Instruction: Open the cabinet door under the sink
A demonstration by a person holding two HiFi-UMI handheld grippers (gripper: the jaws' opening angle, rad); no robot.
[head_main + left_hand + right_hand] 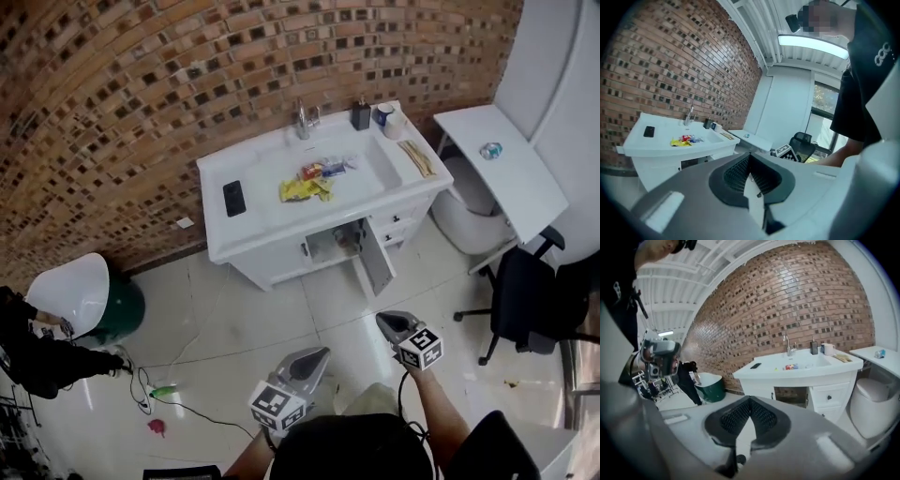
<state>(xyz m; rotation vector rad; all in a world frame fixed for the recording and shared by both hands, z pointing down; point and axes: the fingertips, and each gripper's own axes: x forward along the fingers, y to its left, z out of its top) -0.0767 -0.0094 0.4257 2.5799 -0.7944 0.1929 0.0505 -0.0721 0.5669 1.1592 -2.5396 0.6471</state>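
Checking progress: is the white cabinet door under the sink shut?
No, the white cabinet door stands swung outward, baring the dark compartment under the white sink.

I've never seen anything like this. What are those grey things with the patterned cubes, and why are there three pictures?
There is no robot here. A person holds a two-jaw tool in each hand: the left hand-held gripper and the right hand-held gripper. The cubes are part of them. The view from above comes from a camera on the person's head. The other two come from cameras riding on each gripper. Both pairs of jaws are together, holding nothing. On the white sink cabinet lies a black phone, with a yellow packet in the basin. The cabinet door stands open.
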